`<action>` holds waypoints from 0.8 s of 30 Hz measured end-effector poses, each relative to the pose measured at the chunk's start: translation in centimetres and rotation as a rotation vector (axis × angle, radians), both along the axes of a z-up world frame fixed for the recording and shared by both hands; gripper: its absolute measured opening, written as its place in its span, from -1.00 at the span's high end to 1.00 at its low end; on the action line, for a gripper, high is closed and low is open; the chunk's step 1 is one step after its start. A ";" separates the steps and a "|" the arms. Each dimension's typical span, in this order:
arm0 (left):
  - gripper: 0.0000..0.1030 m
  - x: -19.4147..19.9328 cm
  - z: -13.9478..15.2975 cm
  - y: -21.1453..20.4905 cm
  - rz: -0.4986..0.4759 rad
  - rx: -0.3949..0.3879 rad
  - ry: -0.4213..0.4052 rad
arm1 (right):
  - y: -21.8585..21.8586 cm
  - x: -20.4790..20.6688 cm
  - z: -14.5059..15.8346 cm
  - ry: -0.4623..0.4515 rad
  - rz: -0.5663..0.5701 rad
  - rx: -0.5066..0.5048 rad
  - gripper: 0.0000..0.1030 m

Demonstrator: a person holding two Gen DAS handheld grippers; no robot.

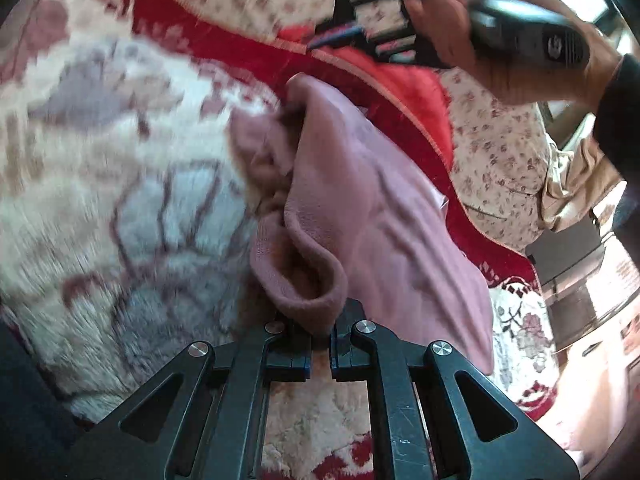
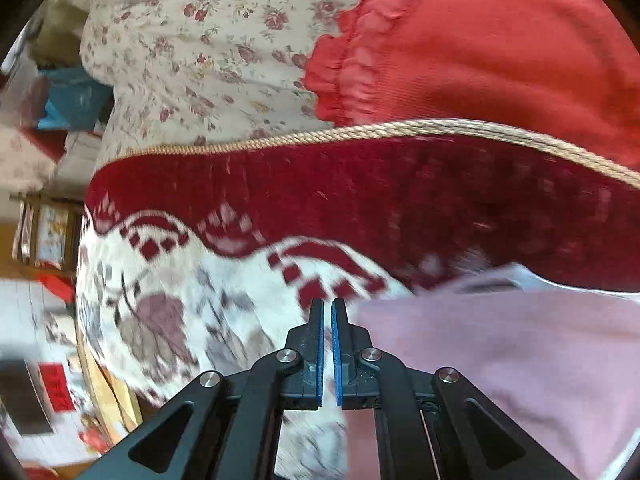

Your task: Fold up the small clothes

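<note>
A pink knit garment (image 1: 360,200) lies bunched on the patterned blanket (image 1: 120,168), one rolled edge lifted toward the camera. My left gripper (image 1: 320,332) is shut on that rolled edge, and the cloth hides its fingertips. In the right wrist view the same pink garment (image 2: 500,360) spreads flat at the lower right. My right gripper (image 2: 327,308) hovers just left of the garment's edge, blue pads nearly together with nothing between them. A hand (image 1: 480,40) carries the right gripper (image 1: 320,42) at the top of the left wrist view, above the blanket's red border.
The blanket (image 2: 180,300) is white with mauve leaves and a dark red border with cord trim. Beyond it lie a rose-print quilt (image 2: 200,60) and a red ruffled garment (image 2: 480,40). The bed's edge drops off at the left, with room clutter (image 2: 52,240) below.
</note>
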State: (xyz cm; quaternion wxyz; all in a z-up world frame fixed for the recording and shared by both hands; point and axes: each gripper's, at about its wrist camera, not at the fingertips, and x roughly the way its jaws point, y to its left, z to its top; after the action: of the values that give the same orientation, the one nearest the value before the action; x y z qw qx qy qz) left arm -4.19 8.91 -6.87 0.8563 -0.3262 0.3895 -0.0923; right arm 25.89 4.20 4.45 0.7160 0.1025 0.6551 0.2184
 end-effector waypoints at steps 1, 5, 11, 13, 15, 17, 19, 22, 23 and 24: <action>0.91 0.1 -0.4 0.2 0.002 -0.017 0.012 | 0.6 0.0 -0.1 -0.012 0.009 -0.026 0.60; 0.91 0.2 -0.7 0.5 -0.001 -0.062 0.025 | 0.9 -0.1 -0.3 -0.026 0.059 -0.140 0.08; 0.91 0.2 -1.1 0.8 -0.009 -0.123 0.051 | 1.0 -1.4 -4.0 0.158 0.121 -0.388 -0.07; 0.91 0.3 -1.1 0.9 -0.012 -0.128 0.051 | 1.9 -1.3 -5.0 0.165 0.110 -0.415 -0.10; 0.91 0.2 -1.2 1.1 -0.015 -0.140 0.053 | 3.0 -0.9 -6.1 0.181 0.097 -0.442 -0.14; 0.91 0.3 -1.1 1.0 -0.017 -0.136 0.050 | 4.1 -0.5 -6.9 0.175 0.099 -0.479 -0.15; 0.91 0.4 -1.1 0.8 -0.024 -0.128 0.046 | 4.6 -0.1 -7.7 0.175 0.093 -0.537 -0.14; 0.91 0.4 -1.1 0.7 -0.023 -0.130 0.046 | 5.1 0.2 -7.9 0.162 0.118 -0.638 0.25; 0.91 0.5 -1.1 0.6 -0.025 -0.131 0.047 | 5.1 0.2 -7.9 0.158 0.124 -0.650 0.38; 0.91 0.5 -1.1 0.5 -0.025 -0.128 0.047 | 5.1 0.2 -7.8 0.152 0.134 -0.667 0.42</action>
State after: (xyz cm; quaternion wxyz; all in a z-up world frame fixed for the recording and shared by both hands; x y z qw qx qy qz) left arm -3.71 9.45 -8.00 0.8231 -0.3777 0.4068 -0.1201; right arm 26.10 9.26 -3.34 0.6432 -0.1644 0.7472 0.0306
